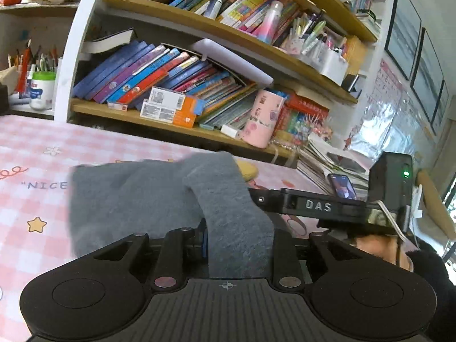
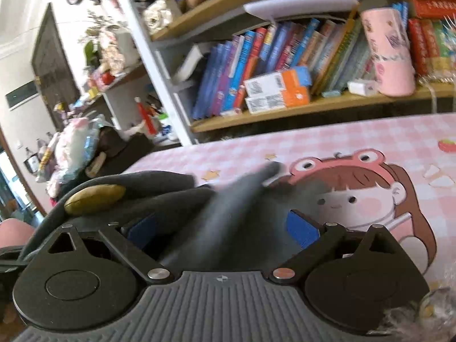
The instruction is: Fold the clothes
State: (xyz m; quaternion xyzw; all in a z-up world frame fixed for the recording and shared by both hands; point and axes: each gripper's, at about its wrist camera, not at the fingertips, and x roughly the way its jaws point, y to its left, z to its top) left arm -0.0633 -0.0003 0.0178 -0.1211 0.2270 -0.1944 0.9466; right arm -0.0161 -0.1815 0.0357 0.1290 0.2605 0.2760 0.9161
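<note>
the left tool (image 1: 239, 245) is gripping a fold of the grey garment (image 1: 136, 199), which is lying on the pink checked counter (image 1: 34, 148) toward 12 o'clock. the right tool (image 2: 222, 228) is standing released, blurred grey cloth draping between its blue pads (image 2: 302, 228).

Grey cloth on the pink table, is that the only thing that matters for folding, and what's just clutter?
For the job:
grey cloth
left hand-held gripper, closed on it
right hand-held gripper, cloth between its jaws
pink checked tablecloth

Lying about:
books
pink cup
phone
pen pot
</note>
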